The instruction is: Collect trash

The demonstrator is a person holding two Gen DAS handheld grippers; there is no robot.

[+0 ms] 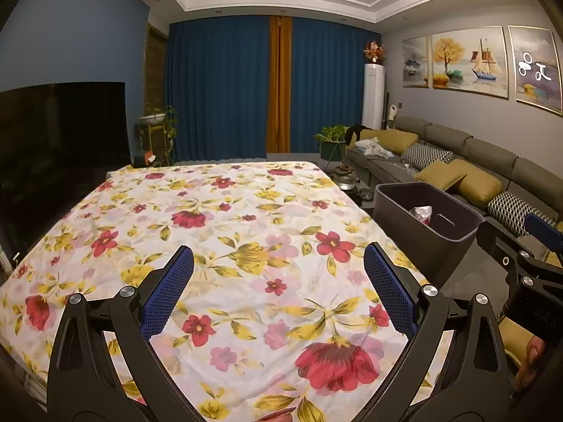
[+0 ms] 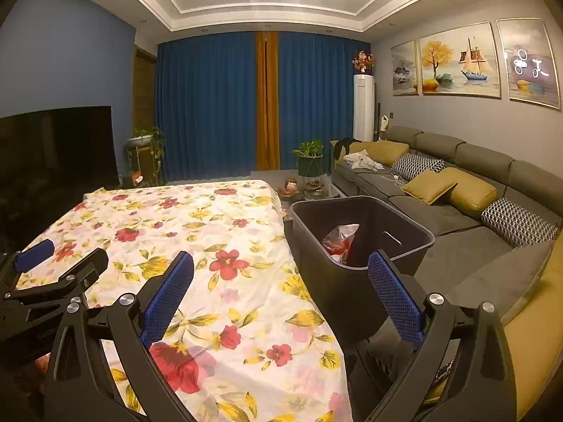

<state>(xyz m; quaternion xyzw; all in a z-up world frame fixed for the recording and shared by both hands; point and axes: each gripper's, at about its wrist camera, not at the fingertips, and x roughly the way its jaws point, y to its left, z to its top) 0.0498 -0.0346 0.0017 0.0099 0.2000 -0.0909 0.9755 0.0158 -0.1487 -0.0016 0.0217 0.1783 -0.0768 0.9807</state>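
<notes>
Over the floral cloth (image 1: 246,246) both claws gape empty; only the right view shows the bin's (image 2: 330,288) red wrapper (image 2: 339,241) clearly.

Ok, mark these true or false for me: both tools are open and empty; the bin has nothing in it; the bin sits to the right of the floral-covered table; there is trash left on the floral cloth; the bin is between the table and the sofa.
1. Both the left tool and the right tool are open and empty. True.
2. The bin has nothing in it. False: a crumpled wrapper lies inside.
3. The bin sits right of the table. True.
4. Trash is left on the floral cloth. False: none shows on it.
5. The bin is between the table and the sofa. True.
</notes>
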